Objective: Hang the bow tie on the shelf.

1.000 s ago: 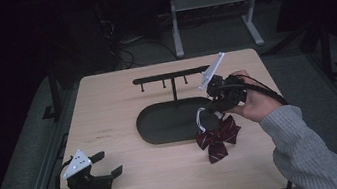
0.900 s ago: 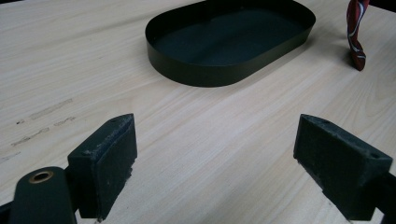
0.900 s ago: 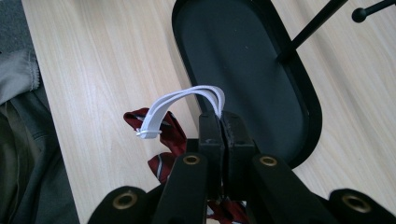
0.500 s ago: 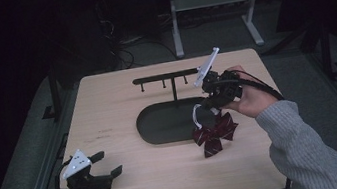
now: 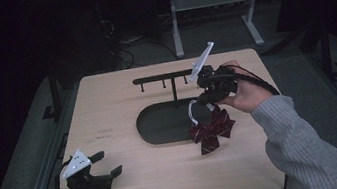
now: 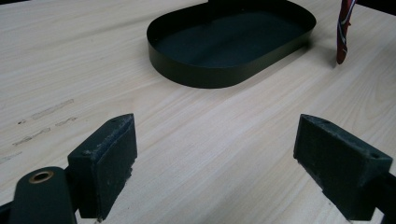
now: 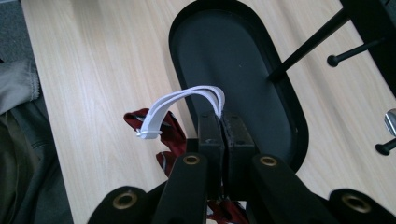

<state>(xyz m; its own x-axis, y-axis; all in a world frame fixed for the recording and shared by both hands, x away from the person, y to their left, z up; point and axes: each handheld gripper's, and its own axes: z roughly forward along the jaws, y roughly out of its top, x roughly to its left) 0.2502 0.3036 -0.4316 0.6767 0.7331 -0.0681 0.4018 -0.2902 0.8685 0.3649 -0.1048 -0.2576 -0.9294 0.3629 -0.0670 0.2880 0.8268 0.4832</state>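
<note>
With its jaws pressed together on the white elastic band (image 7: 180, 100), my right gripper (image 5: 206, 97) holds the maroon striped bow (image 5: 212, 131) lifted beside the black oval tray (image 5: 161, 126) near the table's (image 5: 107, 103) right edge. My left gripper (image 5: 109, 170) rests spread at the near-left corner.

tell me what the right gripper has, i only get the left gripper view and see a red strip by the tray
Observer: The right gripper is shut on the white band of a red bow.
Operator: is the bow off the table
Observer: It hangs under the gripper beside the tray; I cannot tell whether its lowest tip touches the table.
Operator: anything behind the tray
Observer: A black rack with pegs rises from the tray on a post.
</note>
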